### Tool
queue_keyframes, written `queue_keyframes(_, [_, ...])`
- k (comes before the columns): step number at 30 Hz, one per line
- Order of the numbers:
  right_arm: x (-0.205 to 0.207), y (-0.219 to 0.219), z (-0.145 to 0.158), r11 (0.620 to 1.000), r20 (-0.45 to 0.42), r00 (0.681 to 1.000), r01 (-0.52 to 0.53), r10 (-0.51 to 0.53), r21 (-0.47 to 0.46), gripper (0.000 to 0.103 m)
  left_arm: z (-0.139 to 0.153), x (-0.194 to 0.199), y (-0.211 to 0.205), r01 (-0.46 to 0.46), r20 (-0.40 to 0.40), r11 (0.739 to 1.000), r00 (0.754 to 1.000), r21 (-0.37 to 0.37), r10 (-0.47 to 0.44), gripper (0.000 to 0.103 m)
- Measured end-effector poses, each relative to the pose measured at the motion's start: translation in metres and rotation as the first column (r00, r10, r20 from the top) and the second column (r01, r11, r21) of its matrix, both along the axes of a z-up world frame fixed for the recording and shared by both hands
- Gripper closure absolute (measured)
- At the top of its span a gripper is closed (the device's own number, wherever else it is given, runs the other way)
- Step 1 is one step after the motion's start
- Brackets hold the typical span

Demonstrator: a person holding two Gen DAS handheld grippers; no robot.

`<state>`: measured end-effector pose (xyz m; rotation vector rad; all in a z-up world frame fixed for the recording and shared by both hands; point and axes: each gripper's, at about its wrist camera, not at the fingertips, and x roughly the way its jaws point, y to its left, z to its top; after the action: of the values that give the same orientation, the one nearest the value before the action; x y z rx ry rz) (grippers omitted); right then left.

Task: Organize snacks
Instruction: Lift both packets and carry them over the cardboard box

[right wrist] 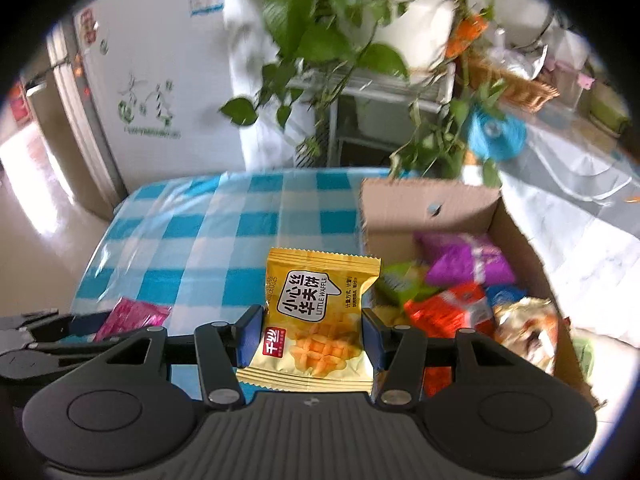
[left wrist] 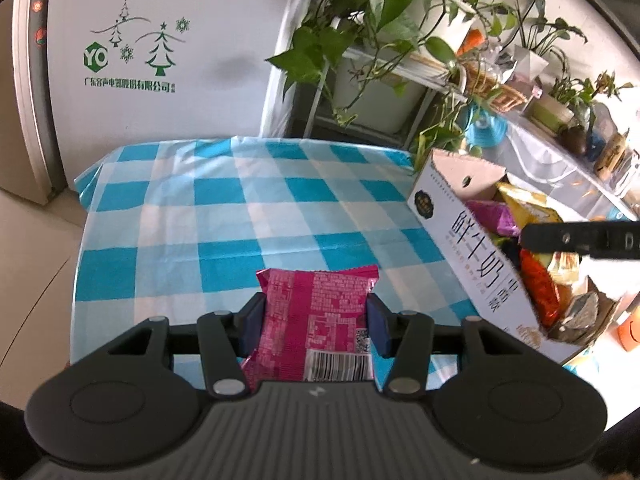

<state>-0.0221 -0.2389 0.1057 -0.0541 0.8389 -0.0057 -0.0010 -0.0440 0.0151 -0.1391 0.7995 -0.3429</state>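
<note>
My left gripper [left wrist: 314, 326] is shut on a pink snack packet [left wrist: 318, 312] and holds it above the blue checked tablecloth [left wrist: 224, 216]. My right gripper [right wrist: 312, 334] is shut on a yellow waffle packet [right wrist: 316, 316], held over the left edge of the open cardboard box [right wrist: 424, 204]. The box [left wrist: 460, 240] lies to the right in the left wrist view and holds several colourful snack packets [right wrist: 464, 280]. One finger of the right gripper [left wrist: 576, 238] shows above the box in the left wrist view. The left gripper with its pink packet [right wrist: 132, 316] shows at the lower left of the right wrist view.
A white fridge [left wrist: 160, 60] with green tree prints stands behind the table. Potted plants [left wrist: 380, 20] on a metal rack hang over the table's far right corner. A cluttered shelf [left wrist: 560, 128] runs to the right of the box.
</note>
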Motion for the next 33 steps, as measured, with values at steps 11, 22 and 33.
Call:
queue_keyframes(11, [-0.006,-0.056,0.022,0.979,0.124,0.979,0.142,-0.161,0.148,0.045,0.022,0.006,-0.002,0.008,0.025,0.999,1.0,-0.033,-0.007,0.051])
queue_keyframes(22, [-0.007,-0.112,0.038,0.934,0.216,0.925,0.256,-0.311,0.249,0.045,0.048,0.019,-0.041,0.051,0.04,0.994,0.998,-0.095,-0.047,0.051])
queue_keyframes(33, [-0.003,-0.145,0.032,0.869,0.166,0.89,0.351,-0.426,0.348,0.044,0.063,0.047,-0.123,0.129,0.039,0.98,0.991,-0.151,-0.125,0.051])
